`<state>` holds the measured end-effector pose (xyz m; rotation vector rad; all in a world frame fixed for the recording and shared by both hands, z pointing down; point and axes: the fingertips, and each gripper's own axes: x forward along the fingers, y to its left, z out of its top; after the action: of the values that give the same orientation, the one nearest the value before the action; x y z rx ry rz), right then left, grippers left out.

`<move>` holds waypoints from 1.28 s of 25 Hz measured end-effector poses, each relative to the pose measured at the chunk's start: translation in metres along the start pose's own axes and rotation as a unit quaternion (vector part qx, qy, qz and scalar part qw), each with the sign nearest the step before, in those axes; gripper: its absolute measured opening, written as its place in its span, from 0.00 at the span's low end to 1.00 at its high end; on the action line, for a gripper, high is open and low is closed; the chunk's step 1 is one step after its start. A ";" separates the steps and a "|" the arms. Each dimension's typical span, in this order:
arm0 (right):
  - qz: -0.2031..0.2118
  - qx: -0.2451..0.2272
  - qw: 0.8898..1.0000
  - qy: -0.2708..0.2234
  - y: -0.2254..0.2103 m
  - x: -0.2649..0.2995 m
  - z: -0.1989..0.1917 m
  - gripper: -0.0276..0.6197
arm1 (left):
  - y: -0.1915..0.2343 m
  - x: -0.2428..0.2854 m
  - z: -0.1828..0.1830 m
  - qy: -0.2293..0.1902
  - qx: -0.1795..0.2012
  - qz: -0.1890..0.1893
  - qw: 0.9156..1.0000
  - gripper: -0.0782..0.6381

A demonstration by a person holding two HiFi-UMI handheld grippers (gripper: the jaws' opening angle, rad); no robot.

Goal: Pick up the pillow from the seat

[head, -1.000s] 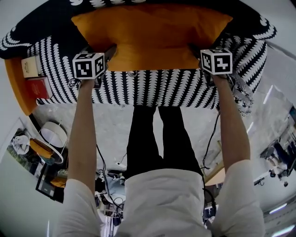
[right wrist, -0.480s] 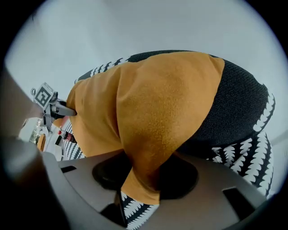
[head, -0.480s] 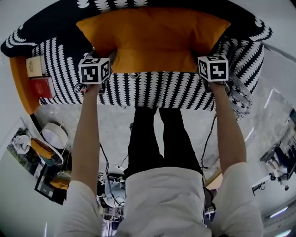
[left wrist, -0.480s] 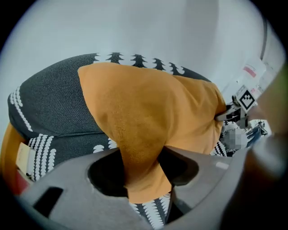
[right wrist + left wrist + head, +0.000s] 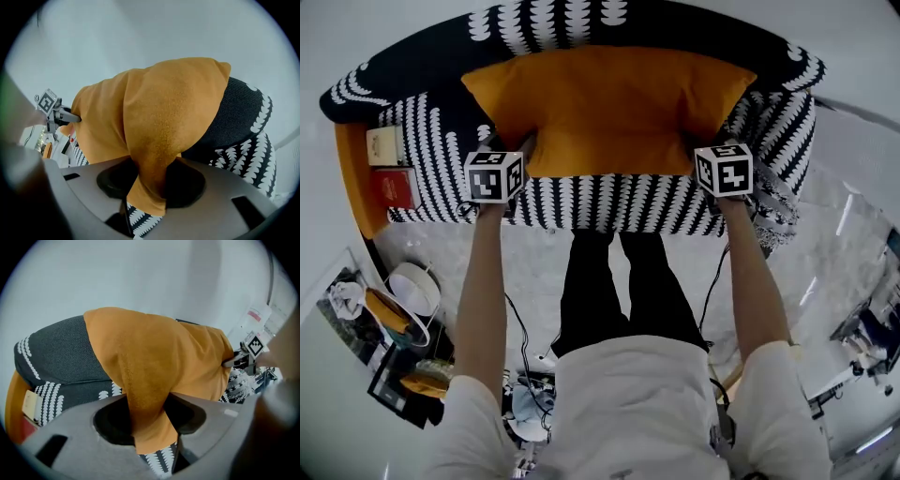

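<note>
Head view: seat [image 5: 609, 199] was a curved upholstered bench in black knit with rows of white leaf shapes. It sat on a pale marbled floor [image 5: 534, 267] against a plain light wall [image 5: 140, 273]. An orange ledge [image 5: 349, 192] at the seat's left end carried a red box [image 5: 394, 186] and a cream box [image 5: 384, 145]. Cables [image 5: 514, 330] trailed on the floor by the person's feet.

Pillow [image 5: 609, 108] was orange, rectangular and soft, with a matte fleece-like nap. It lay along the seat against the backrest. Couldn't tell whether it had cleared the cushion.

Left gripper [image 5: 150, 420] had its jaws closing, with the pillow's near-left corner bunched into a fold and pinched between the pads. Right gripper [image 5: 150, 180] was the same on the near-right corner, jaws closing on a gathered wedge of fabric. Both gripper bodies were smooth grey plastic, and each carried a white cube with black square markers. The person's arms were stretched out towards the seat.
</note>
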<state>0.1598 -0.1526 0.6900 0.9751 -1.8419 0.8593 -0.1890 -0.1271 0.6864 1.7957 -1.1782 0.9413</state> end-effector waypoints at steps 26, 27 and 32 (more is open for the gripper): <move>0.054 -0.001 0.994 -0.100 0.039 -0.183 -0.044 0.26 | -0.117 -0.198 -0.026 -0.075 -0.017 0.067 0.995 0.34; 0.056 -0.003 0.993 -0.103 0.042 -0.190 -0.044 0.26 | -0.119 -0.204 -0.028 -0.079 -0.018 0.068 0.994 0.34; 0.060 0.003 0.992 -0.113 0.056 -0.216 -0.049 0.25 | -0.126 -0.231 -0.036 -0.089 -0.019 0.070 0.993 0.34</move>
<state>0.1990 -0.0250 0.5041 1.0072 -2.1097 0.8543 -0.1446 0.0234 0.4720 1.8142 -1.4393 0.8443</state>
